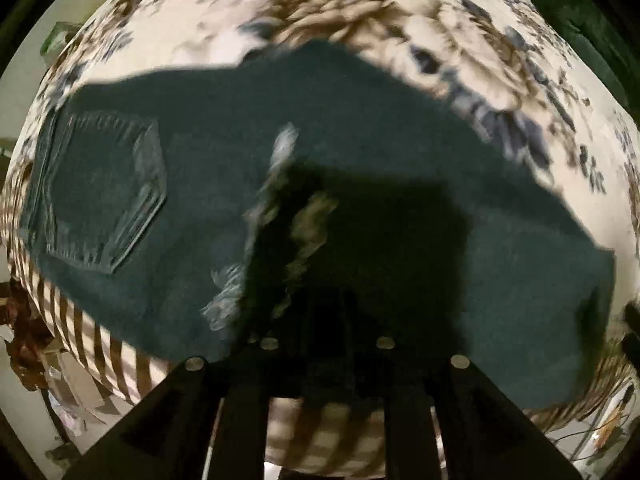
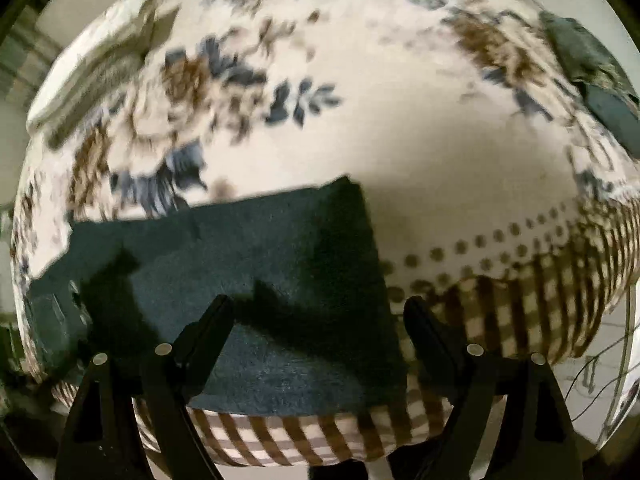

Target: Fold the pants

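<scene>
The right black plastic gripper (image 2: 318,312) stands nearest, its two wedge-shaped fingers spread wide and holding nothing, with the hem end of the dark blue denim pants (image 2: 256,280) lying flat between and just ahead of them. The pants stretch across a cream bedspread (image 2: 380,120) printed with blue and brown flowers (checked brown along its border), a stitched back pocket (image 1: 104,192) showing at their far left. The left gripper (image 1: 326,360) hovers over the denim, fingertips lost in shadow, so its opening cannot be told.
</scene>
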